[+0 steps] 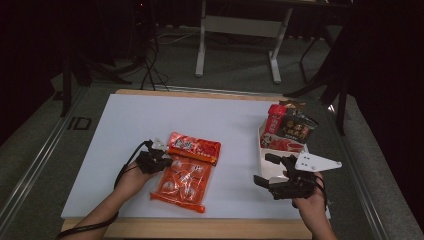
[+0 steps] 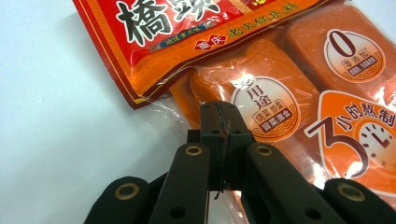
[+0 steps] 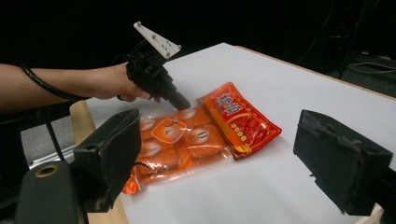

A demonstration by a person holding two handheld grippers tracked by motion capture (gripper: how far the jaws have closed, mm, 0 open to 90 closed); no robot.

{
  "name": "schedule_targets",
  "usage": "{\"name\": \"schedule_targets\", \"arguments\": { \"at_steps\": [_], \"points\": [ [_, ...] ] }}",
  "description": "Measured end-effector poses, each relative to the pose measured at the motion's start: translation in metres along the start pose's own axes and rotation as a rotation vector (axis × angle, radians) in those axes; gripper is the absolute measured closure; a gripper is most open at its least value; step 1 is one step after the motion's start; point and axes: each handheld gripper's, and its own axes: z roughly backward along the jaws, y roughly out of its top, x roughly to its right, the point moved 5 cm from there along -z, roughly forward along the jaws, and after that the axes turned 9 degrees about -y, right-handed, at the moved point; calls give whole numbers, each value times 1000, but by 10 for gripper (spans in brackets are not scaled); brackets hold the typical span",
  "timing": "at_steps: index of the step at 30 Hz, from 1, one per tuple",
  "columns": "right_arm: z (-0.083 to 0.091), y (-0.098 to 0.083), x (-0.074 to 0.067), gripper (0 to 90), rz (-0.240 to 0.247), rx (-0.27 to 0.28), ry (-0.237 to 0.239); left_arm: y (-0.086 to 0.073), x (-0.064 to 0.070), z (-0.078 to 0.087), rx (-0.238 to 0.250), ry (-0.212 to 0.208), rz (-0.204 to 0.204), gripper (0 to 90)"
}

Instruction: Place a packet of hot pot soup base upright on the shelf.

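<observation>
An orange packet (image 1: 184,179) with a red header (image 1: 196,147) lies flat on the white board (image 1: 150,120), left of centre. My left gripper (image 1: 167,162) is shut, jaws pressed together, with its tip at the packet's left edge beside the header. In the left gripper view the closed tips (image 2: 223,120) sit over the clear film rim of the packet (image 2: 280,79); I cannot tell whether film is pinched. My right gripper (image 1: 266,170) is open and empty to the right, over the board near the front edge. In its own view the right gripper (image 3: 219,140) faces the packet (image 3: 187,140) and the left gripper (image 3: 183,105).
A white box (image 1: 262,144) at the right edge of the board holds red and dark snack packs (image 1: 295,127). The board's wooden front edge (image 1: 200,227) lies close to both hands. A white-legged table (image 1: 237,30) and dark stands are on the floor behind.
</observation>
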Motion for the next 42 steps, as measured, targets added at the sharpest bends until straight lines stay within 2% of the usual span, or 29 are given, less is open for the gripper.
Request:
{"name": "schedule_targets", "arguments": {
  "at_steps": [6,10,14,16,21,29,36,42],
  "points": [
    [1,0,0,148,-1,2,-3,-1,-1,3,2,-15,4,899],
    [1,1,1,149,0,7,-2,-6,2,16,6,-21,15,899],
    [0,2,-1,149,3,6,1,-16,8,31,-14,-38,25,899],
    [-1,1,-2,148,2,5,5,-22,11,37,-23,-33,28,899],
    [-1,1,-1,148,-2,2,2,-35,25,47,-33,-82,28,899],
    [-3,1,-3,148,9,-3,2,-50,38,39,-113,-122,19,899],
    [-4,0,-3,148,6,-8,4,-47,40,34,-102,-118,24,900],
    [-5,-1,-4,148,6,-8,8,-40,51,25,-88,-169,27,899]
  ]
}}
